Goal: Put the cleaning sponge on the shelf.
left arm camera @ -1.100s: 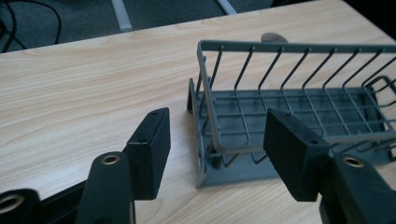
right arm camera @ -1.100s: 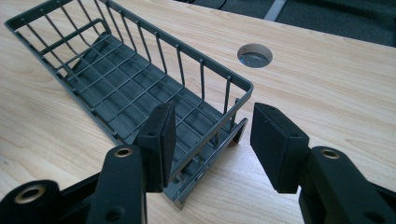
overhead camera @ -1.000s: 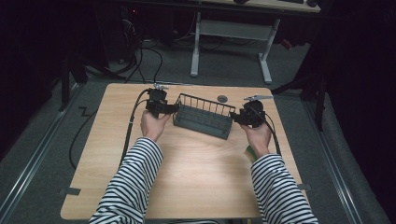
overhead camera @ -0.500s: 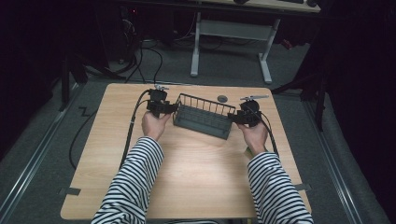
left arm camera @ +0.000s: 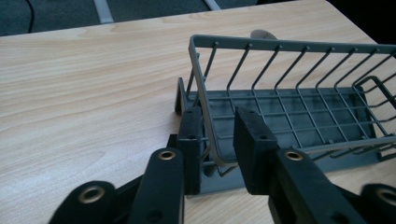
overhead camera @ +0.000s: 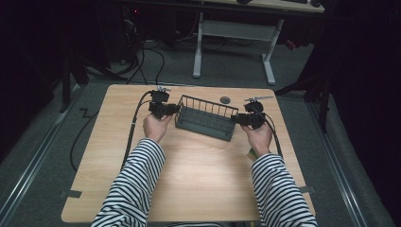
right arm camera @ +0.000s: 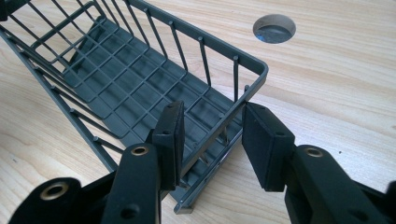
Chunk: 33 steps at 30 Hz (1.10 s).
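A dark grey wire basket [overhead camera: 205,120] sits on the wooden table [overhead camera: 198,184], toward the back. My left gripper [overhead camera: 176,109] is at its left end. In the left gripper view the end wall's wire [left arm camera: 212,140] runs between the two pads of this gripper [left arm camera: 219,126], whose jaws have just been closing onto it. My right gripper [overhead camera: 235,119] is at the basket's right end. In the right gripper view its pads [right arm camera: 212,116] straddle the end rim [right arm camera: 233,116], having just closed in on it. The basket [right arm camera: 116,79] holds nothing.
A round cable hole [overhead camera: 225,100] lies in the tabletop just behind the basket. Black cables [overhead camera: 135,127] trail from the left gripper over the table's left side to the floor. A white desk frame [overhead camera: 231,33] stands beyond the table.
The right hand has edged slightly in toward the basket's right end. The left hand and the basket stay where they were.
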Each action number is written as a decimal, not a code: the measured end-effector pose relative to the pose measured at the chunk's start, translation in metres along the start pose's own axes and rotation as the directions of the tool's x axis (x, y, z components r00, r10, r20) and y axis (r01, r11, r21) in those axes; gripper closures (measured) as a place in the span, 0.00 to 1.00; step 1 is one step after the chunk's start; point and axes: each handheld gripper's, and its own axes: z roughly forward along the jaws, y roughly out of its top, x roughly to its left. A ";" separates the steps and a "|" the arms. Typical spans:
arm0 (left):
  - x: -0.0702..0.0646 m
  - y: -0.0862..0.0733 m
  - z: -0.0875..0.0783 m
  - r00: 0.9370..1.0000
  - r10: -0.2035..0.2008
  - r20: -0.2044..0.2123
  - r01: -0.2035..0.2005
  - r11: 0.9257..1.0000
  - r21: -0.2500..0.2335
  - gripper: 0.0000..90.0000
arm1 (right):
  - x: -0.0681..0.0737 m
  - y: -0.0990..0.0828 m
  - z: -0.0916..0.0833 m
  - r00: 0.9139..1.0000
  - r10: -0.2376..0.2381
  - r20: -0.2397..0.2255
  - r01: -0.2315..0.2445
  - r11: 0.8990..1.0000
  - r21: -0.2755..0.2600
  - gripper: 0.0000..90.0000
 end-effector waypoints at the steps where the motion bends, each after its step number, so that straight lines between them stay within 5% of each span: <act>1: -0.004 0.001 0.001 0.999 0.030 -0.018 -0.029 0.999 0.020 0.86 | 0.000 0.000 0.000 1.000 -0.002 -0.002 0.002 1.000 0.005 0.67; 19: -0.006 -0.011 -0.012 0.998 0.044 0.046 -0.046 0.998 0.037 0.90 | 0.007 -0.005 -0.005 0.999 -0.043 -0.001 0.043 0.996 0.078 0.69; 33: -0.011 -0.037 -0.036 0.995 0.056 0.082 -0.058 0.998 0.017 0.89 | 0.022 -0.022 -0.019 0.995 -0.092 -0.027 0.095 0.990 0.101 0.68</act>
